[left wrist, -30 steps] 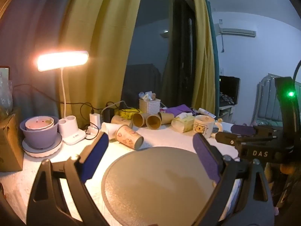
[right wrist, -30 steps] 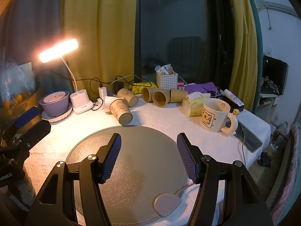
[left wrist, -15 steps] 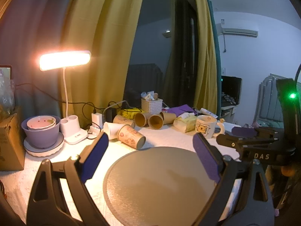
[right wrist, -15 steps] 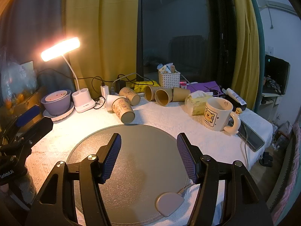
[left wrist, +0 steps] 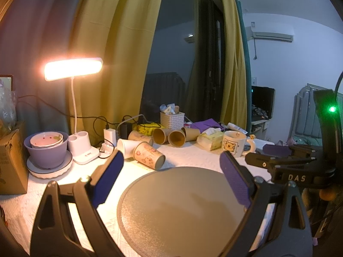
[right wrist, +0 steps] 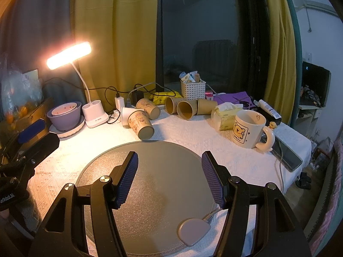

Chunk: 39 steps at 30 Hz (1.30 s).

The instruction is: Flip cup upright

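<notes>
Two grippers, left and right, both spread wide and empty, poised over a round grey mat. Beyond the mat's far edge, just off it, a printed paper cup on its side, base toward the cameras, mouth toward a white cup behind. Several brown cups farther back, also toppled. Best approach, judging from here: straight across the mat, pads either side of the cup's wall, light squeeze to avoid crushing, then a tilt onto the base.

Right claw gapes empty over the round mat (printed cup apparently sideways beyond).
</notes>
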Motion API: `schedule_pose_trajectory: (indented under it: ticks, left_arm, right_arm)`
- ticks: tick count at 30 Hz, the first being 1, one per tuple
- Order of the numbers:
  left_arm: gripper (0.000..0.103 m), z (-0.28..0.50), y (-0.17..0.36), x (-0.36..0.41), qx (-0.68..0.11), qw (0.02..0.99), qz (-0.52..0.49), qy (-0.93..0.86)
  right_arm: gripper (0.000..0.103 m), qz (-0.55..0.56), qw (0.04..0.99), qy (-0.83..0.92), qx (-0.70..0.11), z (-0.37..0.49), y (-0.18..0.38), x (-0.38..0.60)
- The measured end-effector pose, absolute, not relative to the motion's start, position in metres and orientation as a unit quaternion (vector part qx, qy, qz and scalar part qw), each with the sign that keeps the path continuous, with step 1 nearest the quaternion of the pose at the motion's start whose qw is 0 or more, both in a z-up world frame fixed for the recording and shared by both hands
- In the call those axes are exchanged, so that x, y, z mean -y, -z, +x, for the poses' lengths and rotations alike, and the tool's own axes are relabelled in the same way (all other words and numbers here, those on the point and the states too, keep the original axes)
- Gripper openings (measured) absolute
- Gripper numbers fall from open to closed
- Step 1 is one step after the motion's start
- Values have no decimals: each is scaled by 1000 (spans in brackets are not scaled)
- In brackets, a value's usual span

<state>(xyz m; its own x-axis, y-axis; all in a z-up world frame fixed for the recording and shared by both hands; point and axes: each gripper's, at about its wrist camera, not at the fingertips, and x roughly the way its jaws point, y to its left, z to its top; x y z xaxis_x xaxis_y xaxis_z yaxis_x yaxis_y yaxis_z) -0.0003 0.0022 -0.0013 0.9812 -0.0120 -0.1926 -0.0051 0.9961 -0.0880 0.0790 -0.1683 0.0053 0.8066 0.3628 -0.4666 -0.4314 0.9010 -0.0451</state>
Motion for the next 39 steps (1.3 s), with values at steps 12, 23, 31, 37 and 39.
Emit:
schedule_pose_trajectory:
  ticks: [12, 23, 31, 37, 39]
  left_arm:
    - [92, 0, 1, -2, -97, 994, -44, 2]
    - [92, -1, 2, -1, -96, 994, -43, 1]
    - [92, -1, 3, -1, -96, 994, -43, 1]
    - [92, -1, 3, -1, -96, 994, -43, 1]
    - [92, -1, 3, -1, -97, 994, -43, 1]
  right_arm:
    - [65, -74, 947, -210, -231, 80, -6, 169]
    - [65, -74, 948, -209, -230, 80, -5, 166]
    - [65, -74, 948, -210, -230, 80, -6, 166]
    - [65, -74, 948, -209, -230, 80, -6, 166]
    - [65, -74, 948, -209, -230, 80, -6, 166]
